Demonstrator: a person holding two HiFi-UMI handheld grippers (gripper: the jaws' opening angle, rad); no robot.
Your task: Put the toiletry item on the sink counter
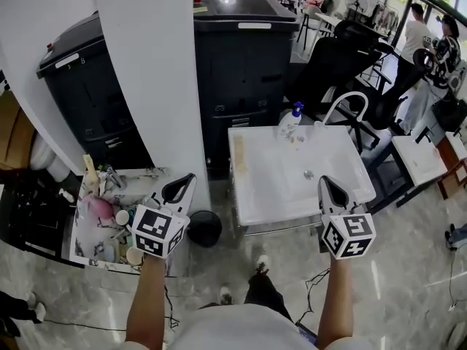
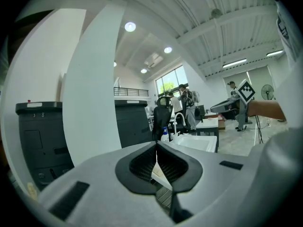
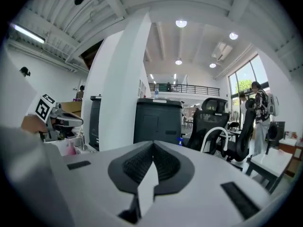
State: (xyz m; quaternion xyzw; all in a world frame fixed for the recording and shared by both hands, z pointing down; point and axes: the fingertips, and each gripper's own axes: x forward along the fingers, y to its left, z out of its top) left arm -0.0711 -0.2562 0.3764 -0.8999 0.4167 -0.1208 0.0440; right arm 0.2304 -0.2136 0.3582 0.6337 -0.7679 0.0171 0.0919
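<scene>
Nearest the camera, two bare forearms are seen raised, one gripper held in each hand. The left gripper [image 1: 180, 188] is shown in its own view with both jaws brought fully together, tips meeting, and nothing is held between them. The right gripper [image 1: 332, 190] is likewise closed tip to tip and empty. Both are held above the floor and roughly level, pointing away from the person.

Just beyond the left gripper, a low side table [image 1: 79, 250] is crowded with small toiletry articles; a pink item [image 1: 99, 208] can be made out among them, but the rest are too small to be identified with confidence. A round black bucket [image 1: 204, 228] is set on the floor between this table and the sink counter [image 1: 266, 188].

The sink counter is placed ahead of the right gripper, white, with a drain near its middle. At its far edge a clear bottle [image 1: 290, 122] with a blue pump top is standing upright, well apart from both grippers. Beside it a white curved faucet [image 1: 347, 102] is mounted.

Further back, a broad white pillar [image 1: 149, 71] is flanked by two tall dark cabinets [image 1: 244, 57]. A black office chair [image 1: 339, 57] is seen behind the sink, and people [image 1: 416, 31] are standing in the far right corner.
</scene>
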